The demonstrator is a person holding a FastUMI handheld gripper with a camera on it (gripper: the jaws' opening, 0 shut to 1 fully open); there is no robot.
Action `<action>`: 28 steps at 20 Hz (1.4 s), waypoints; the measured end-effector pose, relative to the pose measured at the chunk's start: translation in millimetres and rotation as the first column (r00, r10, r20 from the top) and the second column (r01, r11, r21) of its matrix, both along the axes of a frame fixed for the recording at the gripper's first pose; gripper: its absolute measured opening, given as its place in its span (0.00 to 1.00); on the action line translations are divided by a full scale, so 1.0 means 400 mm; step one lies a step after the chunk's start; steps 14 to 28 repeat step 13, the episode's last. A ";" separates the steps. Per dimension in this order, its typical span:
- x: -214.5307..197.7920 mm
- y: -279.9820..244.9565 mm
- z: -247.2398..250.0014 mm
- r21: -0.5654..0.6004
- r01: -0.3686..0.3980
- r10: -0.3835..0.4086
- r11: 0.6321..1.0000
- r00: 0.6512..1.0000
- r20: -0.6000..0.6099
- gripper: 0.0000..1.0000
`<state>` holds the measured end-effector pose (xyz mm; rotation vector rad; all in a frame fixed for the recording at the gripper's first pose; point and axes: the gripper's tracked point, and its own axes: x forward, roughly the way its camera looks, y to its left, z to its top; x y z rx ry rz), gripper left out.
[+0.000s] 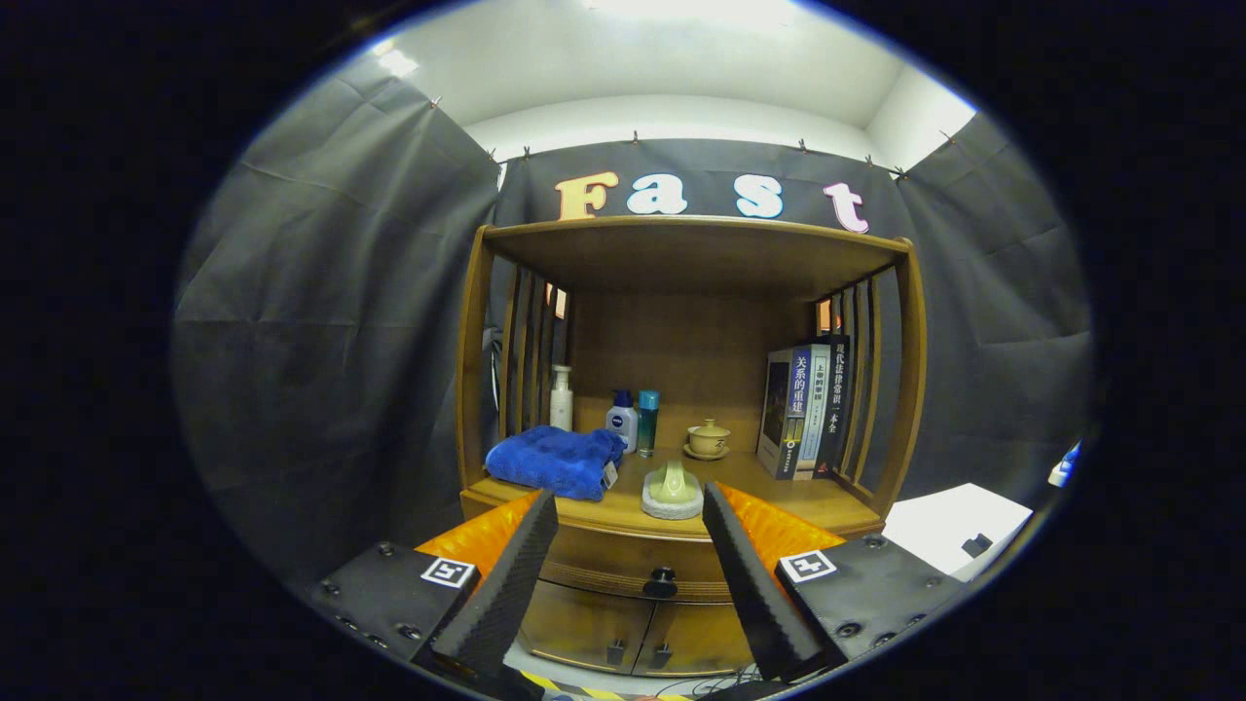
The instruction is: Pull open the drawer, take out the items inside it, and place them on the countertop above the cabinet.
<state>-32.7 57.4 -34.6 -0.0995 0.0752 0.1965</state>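
A wooden cabinet stands ahead with a countertop (779,492) under a shelf roof. Its drawer (623,560) sits closed below the countertop, with a dark round knob (660,582) in the middle. My gripper (628,501) is open and holds nothing; the knob shows between the fingers, some way beyond their tips. On the countertop near the front edge lies a pale green ceramic piece on a white coaster (672,490). What is inside the drawer is hidden.
On the countertop lie a folded blue towel (555,461), a white pump bottle (561,397), two small bottles (633,421), a lidded cup on a saucer (708,438) and upright books (806,409). Two small doors (633,638) sit below the drawer. A white surface (959,531) lies to the right.
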 end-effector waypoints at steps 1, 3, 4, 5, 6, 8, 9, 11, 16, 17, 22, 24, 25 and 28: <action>-0.004 0.000 0.009 0.012 -0.003 0.003 1.000 1.000 0.002 0.98; -0.009 0.002 0.024 0.026 -0.007 0.006 1.000 1.000 0.011 0.98; -0.015 0.000 0.033 0.024 -0.005 0.005 1.000 1.000 0.019 0.98; -0.019 -0.003 0.039 0.020 -0.003 0.002 1.000 1.000 0.023 0.98; -0.026 -0.003 0.045 0.020 -0.001 0.000 1.000 1.000 0.024 0.98; -0.036 0.000 0.058 0.027 -0.002 0.001 1.000 1.000 0.030 0.98; -0.036 -0.002 0.065 0.030 -0.001 0.000 1.000 0.999 0.034 0.98; -0.042 -0.007 0.073 0.036 0.003 -0.004 0.999 0.999 0.041 0.98; -0.039 -0.014 0.079 0.042 0.010 -0.012 0.999 0.999 0.047 0.98; -0.039 -0.014 0.079 0.042 0.010 -0.012 0.999 0.999 0.047 0.98; -0.039 -0.014 0.079 0.042 0.010 -0.012 0.999 0.999 0.047 0.98; -0.039 -0.014 0.079 0.042 0.010 -0.012 0.999 0.999 0.047 0.98; -0.039 -0.014 0.079 0.042 0.010 -0.012 0.999 0.999 0.047 0.98; -0.039 -0.014 0.079 0.042 0.010 -0.012 0.999 0.999 0.047 0.98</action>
